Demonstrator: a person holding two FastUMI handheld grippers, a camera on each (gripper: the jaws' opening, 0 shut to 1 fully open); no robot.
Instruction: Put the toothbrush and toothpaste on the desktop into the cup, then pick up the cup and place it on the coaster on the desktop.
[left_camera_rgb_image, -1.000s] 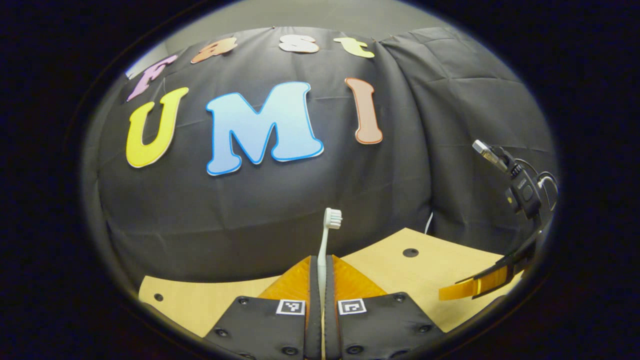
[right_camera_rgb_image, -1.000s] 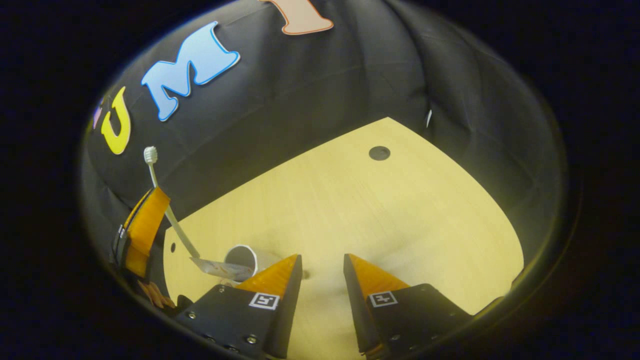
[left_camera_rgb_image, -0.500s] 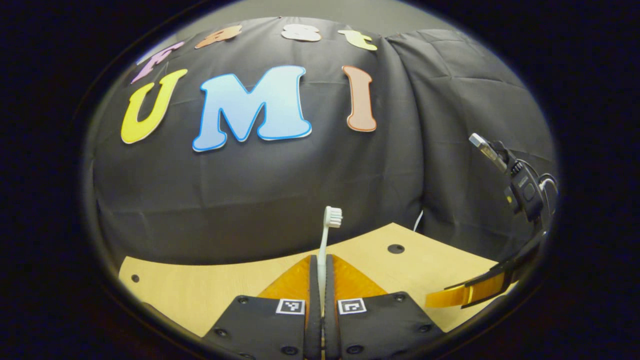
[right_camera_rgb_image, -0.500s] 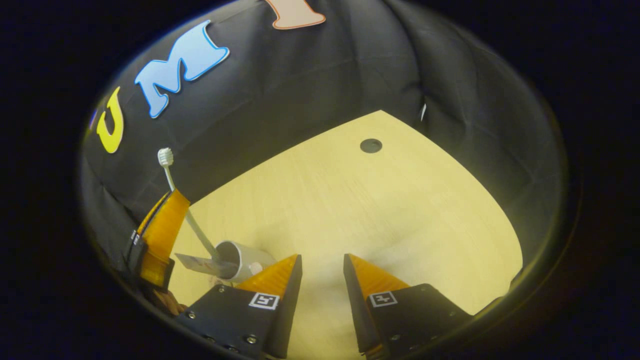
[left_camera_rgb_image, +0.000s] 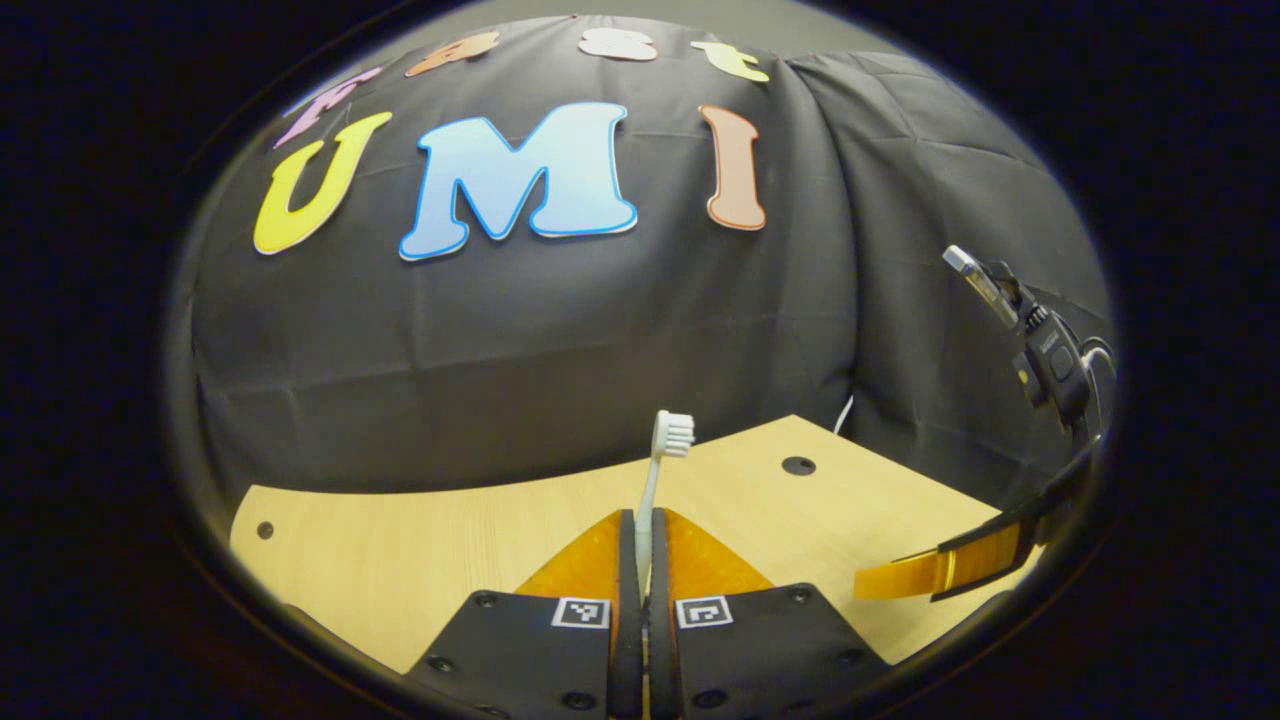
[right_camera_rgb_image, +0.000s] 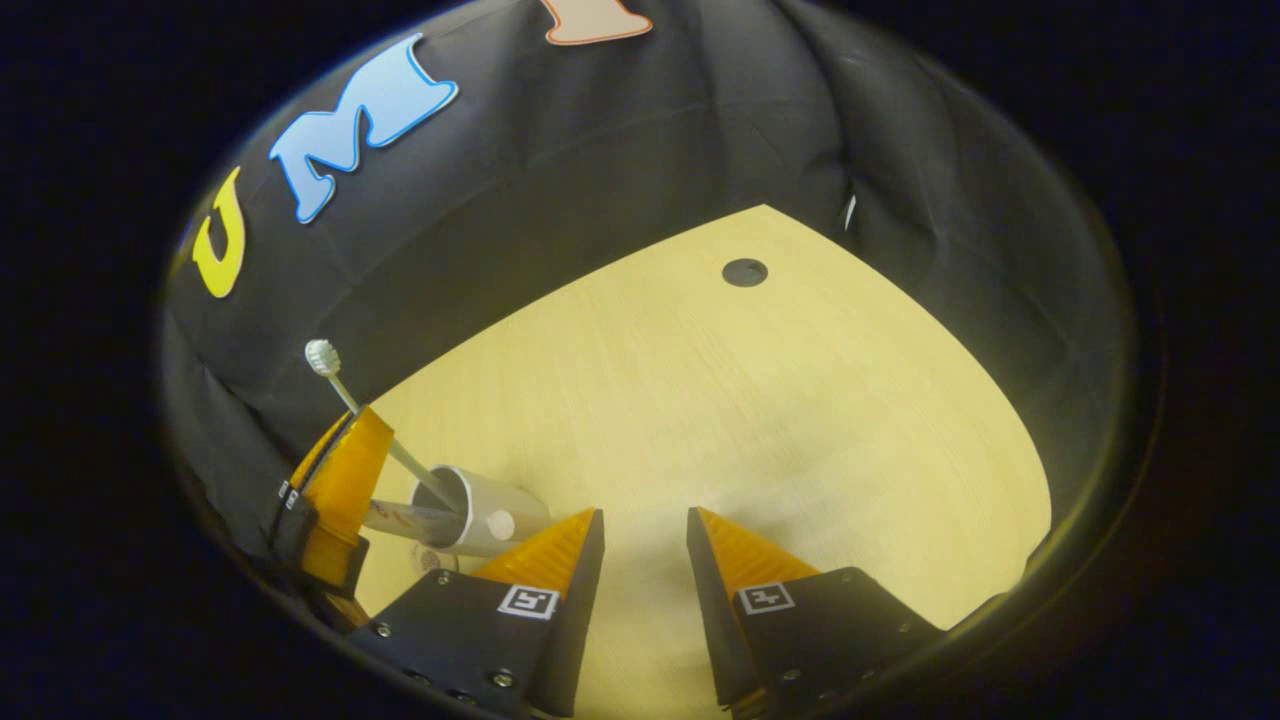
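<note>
**Toothbrush lower end in cup, left gripper pinching it**

Left gripper (left_camera_rgb_image: 640, 530): 2 fingers pressed on the toothbrush (left_camera_rgb_image: 662, 455) handle, bristles up. In the right gripper view its lower end sits inside the white cup (right_camera_rgb_image: 480, 510), toothpaste (right_camera_rgb_image: 400, 517) alongside. Right gripper (right_camera_rgb_image: 645, 530): fingers spread, holding nothing, above the desktop (right_camera_rgb_image: 760, 400), right of the cup.

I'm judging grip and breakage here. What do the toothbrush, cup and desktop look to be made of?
Toothbrush: probably plastic, a thin smooth white handle with pale bristles.
Cup: smooth matte white wall, so plastic or ceramic; I cannot tell which.
Desktop: pale wood or wood-look laminate, with fine straight grain lines and a low sheen.
</note>
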